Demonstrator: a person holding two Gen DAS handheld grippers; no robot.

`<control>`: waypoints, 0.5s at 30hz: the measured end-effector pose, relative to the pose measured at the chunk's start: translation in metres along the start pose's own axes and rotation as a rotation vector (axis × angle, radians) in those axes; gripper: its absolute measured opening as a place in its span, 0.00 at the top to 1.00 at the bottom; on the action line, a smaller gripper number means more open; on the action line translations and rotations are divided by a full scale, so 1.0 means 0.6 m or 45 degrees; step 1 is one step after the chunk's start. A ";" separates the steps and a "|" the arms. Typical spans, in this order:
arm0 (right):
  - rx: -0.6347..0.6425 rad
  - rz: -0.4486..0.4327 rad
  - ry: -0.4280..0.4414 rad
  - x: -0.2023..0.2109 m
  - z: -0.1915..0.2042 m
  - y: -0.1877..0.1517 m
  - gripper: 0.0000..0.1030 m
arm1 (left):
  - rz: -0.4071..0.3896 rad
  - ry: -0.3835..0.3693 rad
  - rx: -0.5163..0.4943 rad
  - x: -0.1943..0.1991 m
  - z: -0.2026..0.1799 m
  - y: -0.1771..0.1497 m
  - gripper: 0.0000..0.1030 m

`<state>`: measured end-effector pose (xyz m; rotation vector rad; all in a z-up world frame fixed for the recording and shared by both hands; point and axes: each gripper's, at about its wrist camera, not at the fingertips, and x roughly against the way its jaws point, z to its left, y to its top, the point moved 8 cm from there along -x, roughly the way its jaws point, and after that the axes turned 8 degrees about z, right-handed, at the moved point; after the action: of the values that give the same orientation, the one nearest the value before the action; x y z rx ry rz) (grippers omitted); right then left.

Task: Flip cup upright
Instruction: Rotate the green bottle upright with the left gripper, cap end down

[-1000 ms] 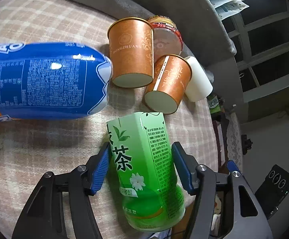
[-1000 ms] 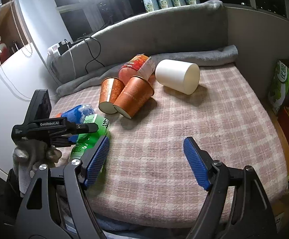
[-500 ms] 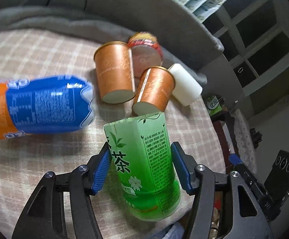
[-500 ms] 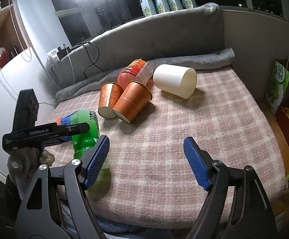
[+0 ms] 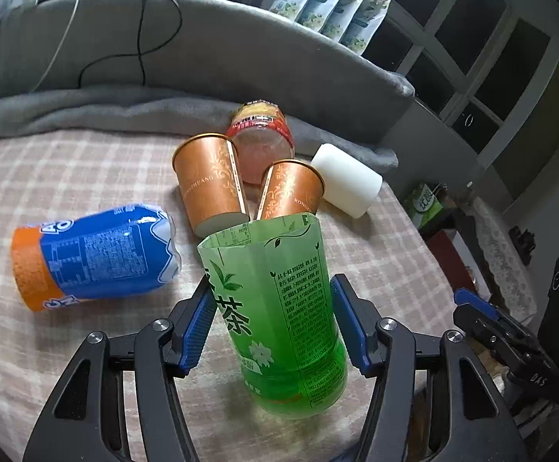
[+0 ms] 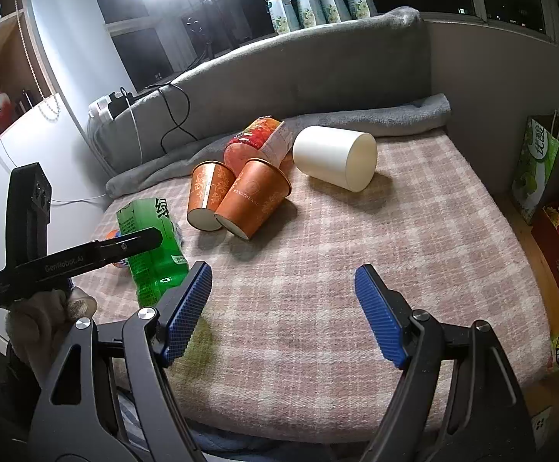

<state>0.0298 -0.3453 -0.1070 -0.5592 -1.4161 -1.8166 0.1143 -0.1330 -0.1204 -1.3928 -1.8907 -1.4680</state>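
Green cup [image 5: 279, 319]: stood nearly upright between the jaws of the left gripper [image 5: 273, 321], open end up, base at the checked blanket [image 5: 67, 169].
Left grip: pads clamped its sides.
Advice: seat the base flat before loosening.
Right gripper [image 6: 281, 313]: jaws wide, empty.
Ahead of jaws: orange cups [image 5: 210, 184] lay toppled.

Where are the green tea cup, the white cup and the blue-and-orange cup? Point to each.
green tea cup [image 5: 279, 308], left wrist view, on its printed side wall.
white cup [image 6: 329, 154], right wrist view, on its curved side.
blue-and-orange cup [image 5: 98, 254], left wrist view, on its blue label.
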 end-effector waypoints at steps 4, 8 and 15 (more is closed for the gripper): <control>-0.002 0.001 0.002 0.000 0.000 0.000 0.23 | -0.036 0.054 -0.045 0.005 -0.005 0.003 0.43; -0.002 0.001 0.001 0.000 0.000 0.000 0.23 | -0.094 0.147 -0.126 0.007 -0.010 0.007 0.43; -0.004 -0.002 0.001 0.002 -0.001 -0.002 0.23 | -0.184 0.289 -0.273 0.003 -0.032 0.007 0.43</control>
<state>0.0284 -0.3458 -0.1072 -0.5590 -1.4136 -1.8209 0.1117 -0.1490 -0.1094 -1.1370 -1.7636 -1.8601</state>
